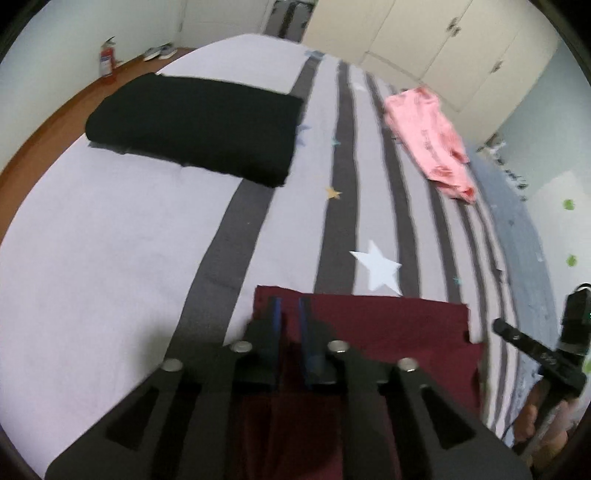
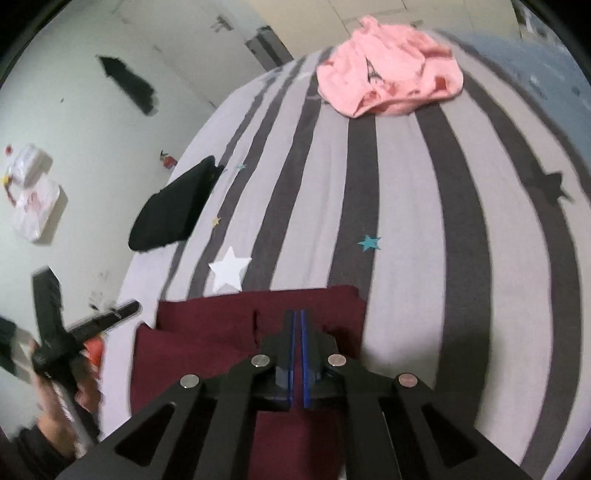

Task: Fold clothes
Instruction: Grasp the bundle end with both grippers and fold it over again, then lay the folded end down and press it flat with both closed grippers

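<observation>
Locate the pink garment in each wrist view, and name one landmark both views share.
Left wrist view: pink garment lies upper right, crumpled on the striped bedcover.
Right wrist view: pink garment lies top centre-right, near the bed's far edge.
Shared landmark: the white star, just beyond the maroon garment.

Bed (image 1: 110,258) carries three garments. Folded shirt (image 1: 388,325) lies nearest, at the near edge, under both grippers: left gripper (image 1: 290,306) over its left part, right gripper (image 2: 298,317) over its right part. Folded stack (image 1: 195,125) lies beyond, to the left. Crumpled top (image 1: 428,136) lies far right, well apart from both. Wardrobe (image 1: 424,33) stands behind the bed.
</observation>
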A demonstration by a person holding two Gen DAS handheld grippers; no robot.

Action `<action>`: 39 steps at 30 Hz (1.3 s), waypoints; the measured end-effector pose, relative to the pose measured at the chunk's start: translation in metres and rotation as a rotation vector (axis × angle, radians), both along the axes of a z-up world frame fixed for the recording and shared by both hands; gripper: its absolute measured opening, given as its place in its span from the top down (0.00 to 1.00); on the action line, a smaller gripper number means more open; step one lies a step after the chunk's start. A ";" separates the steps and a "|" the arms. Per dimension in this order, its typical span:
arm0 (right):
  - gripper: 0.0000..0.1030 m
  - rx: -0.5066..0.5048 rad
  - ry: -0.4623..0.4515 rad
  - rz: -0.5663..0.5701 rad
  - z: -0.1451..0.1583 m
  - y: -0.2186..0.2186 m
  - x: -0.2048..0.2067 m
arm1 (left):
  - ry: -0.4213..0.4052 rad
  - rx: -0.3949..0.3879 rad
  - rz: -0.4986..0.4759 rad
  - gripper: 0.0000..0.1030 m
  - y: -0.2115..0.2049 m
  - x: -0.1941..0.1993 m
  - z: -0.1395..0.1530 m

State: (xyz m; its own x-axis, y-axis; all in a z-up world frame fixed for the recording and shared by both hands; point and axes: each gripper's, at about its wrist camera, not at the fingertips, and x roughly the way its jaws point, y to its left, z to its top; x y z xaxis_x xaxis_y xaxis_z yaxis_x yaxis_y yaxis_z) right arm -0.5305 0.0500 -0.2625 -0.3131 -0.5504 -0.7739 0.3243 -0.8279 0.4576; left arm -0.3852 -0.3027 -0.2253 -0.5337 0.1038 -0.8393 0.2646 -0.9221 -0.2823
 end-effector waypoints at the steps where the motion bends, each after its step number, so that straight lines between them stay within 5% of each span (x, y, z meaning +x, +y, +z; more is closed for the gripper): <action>1: 0.89 0.016 0.023 0.010 0.000 0.002 0.007 | 0.014 -0.005 -0.019 0.71 0.001 0.006 0.001; 4: 0.71 0.056 0.054 0.028 -0.009 0.008 0.026 | 0.018 -0.042 -0.077 0.53 0.010 0.015 -0.005; 12: 0.70 0.040 0.031 0.053 -0.029 0.008 0.042 | 0.017 -0.031 -0.167 0.53 0.026 0.012 -0.015; 15: 0.69 0.045 0.016 0.062 -0.033 0.003 0.039 | -0.015 -0.034 -0.183 0.61 0.029 0.006 -0.024; 21: 0.92 0.036 -0.006 0.050 -0.038 0.004 0.037 | -0.033 0.014 -0.174 0.78 0.028 0.007 -0.038; 30: 0.94 0.015 0.098 0.005 0.005 0.001 0.040 | 0.048 0.014 -0.138 0.81 0.023 0.010 -0.003; 39: 0.94 0.052 0.075 -0.019 -0.014 -0.015 0.001 | 0.013 -0.013 -0.152 0.81 0.018 -0.033 -0.028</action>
